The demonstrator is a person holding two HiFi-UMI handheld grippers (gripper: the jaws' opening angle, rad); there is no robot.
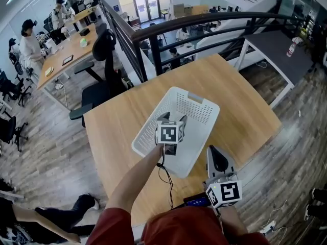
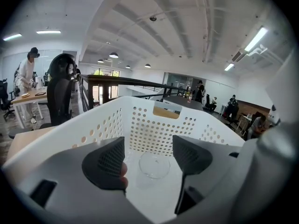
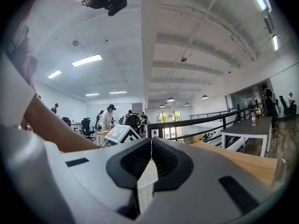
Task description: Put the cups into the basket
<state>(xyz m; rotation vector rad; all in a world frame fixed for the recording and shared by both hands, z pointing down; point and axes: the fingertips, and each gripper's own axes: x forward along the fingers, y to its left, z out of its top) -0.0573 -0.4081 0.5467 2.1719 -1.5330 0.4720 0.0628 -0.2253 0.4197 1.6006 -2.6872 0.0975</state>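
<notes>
Inside the white basket (image 2: pixel 154 127), the left claw (image 2: pixel 148 155) stands apart over a clear cup (image 2: pixel 154 165) on its floor; release looks done, so lift clear. Right claw (image 3: pixel 150 160) closed, empty.

The basket (image 1: pixel 200 114) sits in the middle of the table (image 1: pixel 240 101). A cup (image 2: pixel 154 164) rests on the basket's floor, towards its far wall. The left gripper (image 1: pixel 171 120) hangs over the basket's near half, and the cup lies ahead of its jaws. The right gripper (image 1: pixel 215 154) is just right of the basket's near corner, above the table's front edge. An office chair (image 1: pixel 102 50) and a railing (image 1: pixel 204 22) stand behind the table.
</notes>
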